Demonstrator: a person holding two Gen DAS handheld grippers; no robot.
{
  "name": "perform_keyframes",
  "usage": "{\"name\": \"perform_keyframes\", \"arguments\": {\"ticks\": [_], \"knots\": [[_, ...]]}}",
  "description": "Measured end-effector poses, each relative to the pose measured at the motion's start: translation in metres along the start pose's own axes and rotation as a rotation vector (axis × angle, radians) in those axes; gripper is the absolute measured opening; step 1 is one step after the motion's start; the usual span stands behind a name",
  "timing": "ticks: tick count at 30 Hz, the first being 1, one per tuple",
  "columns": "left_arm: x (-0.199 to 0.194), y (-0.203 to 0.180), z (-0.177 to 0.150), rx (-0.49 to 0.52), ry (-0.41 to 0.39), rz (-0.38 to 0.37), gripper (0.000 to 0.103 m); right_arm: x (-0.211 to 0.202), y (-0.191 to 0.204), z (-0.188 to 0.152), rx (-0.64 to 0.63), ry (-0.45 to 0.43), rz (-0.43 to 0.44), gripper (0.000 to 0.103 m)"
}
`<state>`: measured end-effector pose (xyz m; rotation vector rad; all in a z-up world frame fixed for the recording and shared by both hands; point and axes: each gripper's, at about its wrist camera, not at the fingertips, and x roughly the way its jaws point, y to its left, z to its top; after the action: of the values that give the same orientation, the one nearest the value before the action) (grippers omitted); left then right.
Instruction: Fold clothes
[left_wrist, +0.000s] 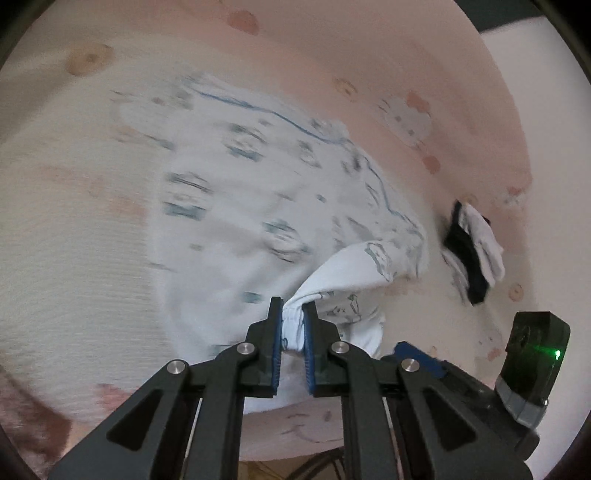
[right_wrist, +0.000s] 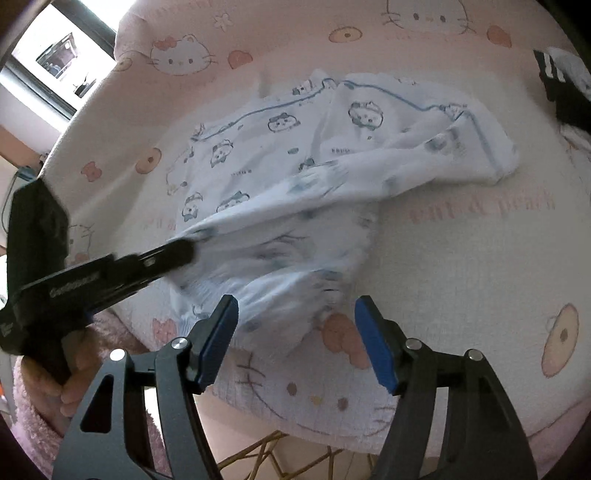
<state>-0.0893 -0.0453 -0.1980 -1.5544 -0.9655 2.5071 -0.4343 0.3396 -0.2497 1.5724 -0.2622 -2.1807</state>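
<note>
Garment: a pale blue printed top (right_wrist: 280, 155) lies spread on the bed (right_wrist: 461, 266), over a pink cat-print cover; its near edge is lifted and blurred.
Left gripper (left_wrist: 291, 325): fingers narrow, pinched on a gathered cuff or hem (left_wrist: 291, 321) of the top. Likely held there so the edge can be carried across for a fold.
Left gripper from the right view (right_wrist: 177, 254): it reaches in from the left, and the cloth stretches taut from its tip towards the far right corner.
Right gripper (right_wrist: 295, 325): fingers wide, nothing between them; it hangs just above the near, bunched edge of the top, apparently ready to take a second grip.
Other things: a black and white bundle (left_wrist: 472, 247) lies on the bed, apart from the top.
Stage: judged early; the top is not yet folded flat.
</note>
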Motion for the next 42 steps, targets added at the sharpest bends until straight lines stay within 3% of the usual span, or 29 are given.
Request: {"name": "perform_keyframes", "arguments": {"ticks": [2, 7, 11, 14, 16, 18, 22, 24, 27, 28, 30, 32, 33, 34, 35, 38, 42], "knots": [[-0.008, 0.008, -0.001, -0.022, -0.017, 0.021, 0.010, -0.002, -0.002, 0.004, 0.014, 0.011, 0.024, 0.067], [-0.018, 0.019, -0.015, -0.034, -0.024, 0.078, 0.010, 0.026, 0.010, 0.007, -0.078, 0.062, -0.049, 0.067], [-0.002, 0.017, -0.027, -0.002, 0.036, 0.166, 0.010, 0.053, 0.004, -0.002, -0.156, 0.167, -0.241, 0.068], [0.017, 0.023, -0.037, -0.002, 0.099, 0.226, 0.010, 0.050, -0.016, 0.001, -0.106, 0.184, -0.303, 0.068], [0.018, 0.025, -0.038, -0.019, 0.107, 0.211, 0.010, 0.045, -0.032, 0.003, -0.069, 0.168, -0.393, 0.068], [0.013, 0.027, -0.036, -0.046, 0.114, 0.159, 0.010, 0.038, -0.047, 0.006, 0.006, 0.150, -0.316, 0.068], [0.004, 0.033, -0.035, -0.098, 0.105, 0.079, 0.010, 0.028, -0.044, 0.011, 0.083, 0.119, -0.035, 0.069], [0.009, 0.037, -0.036, -0.112, 0.121, 0.077, 0.011, 0.035, -0.032, 0.009, 0.027, 0.136, -0.008, 0.071], [0.021, 0.045, -0.040, -0.148, 0.161, 0.096, 0.017, 0.059, -0.019, 0.003, -0.046, 0.202, -0.070, 0.074], [0.024, 0.047, -0.041, -0.159, 0.167, 0.101, 0.027, 0.065, -0.015, 0.001, -0.074, 0.193, -0.089, 0.080], [0.026, 0.047, -0.040, -0.155, 0.171, 0.102, 0.028, 0.069, -0.011, 0.001, -0.103, 0.183, -0.115, 0.080], [0.029, 0.042, -0.040, -0.136, 0.168, 0.104, 0.028, 0.070, -0.010, 0.001, -0.119, 0.163, -0.120, 0.073], [0.032, 0.039, -0.039, -0.121, 0.161, 0.105, 0.028, 0.069, -0.011, 0.002, -0.123, 0.157, -0.107, 0.058], [0.035, 0.035, -0.040, -0.106, 0.153, 0.107, 0.024, 0.069, -0.012, 0.004, -0.108, 0.168, -0.055, 0.033], [0.037, 0.031, -0.039, -0.088, 0.149, 0.106, 0.016, 0.070, -0.014, 0.006, -0.090, 0.181, 0.003, 0.026], [0.035, 0.019, -0.039, -0.032, 0.134, 0.122, 0.016, 0.066, -0.016, 0.008, -0.091, 0.168, 0.013, 0.020], [0.024, 0.018, -0.040, -0.042, 0.123, 0.081, 0.015, 0.049, -0.019, 0.005, -0.050, 0.146, 0.053, 0.018]]}}
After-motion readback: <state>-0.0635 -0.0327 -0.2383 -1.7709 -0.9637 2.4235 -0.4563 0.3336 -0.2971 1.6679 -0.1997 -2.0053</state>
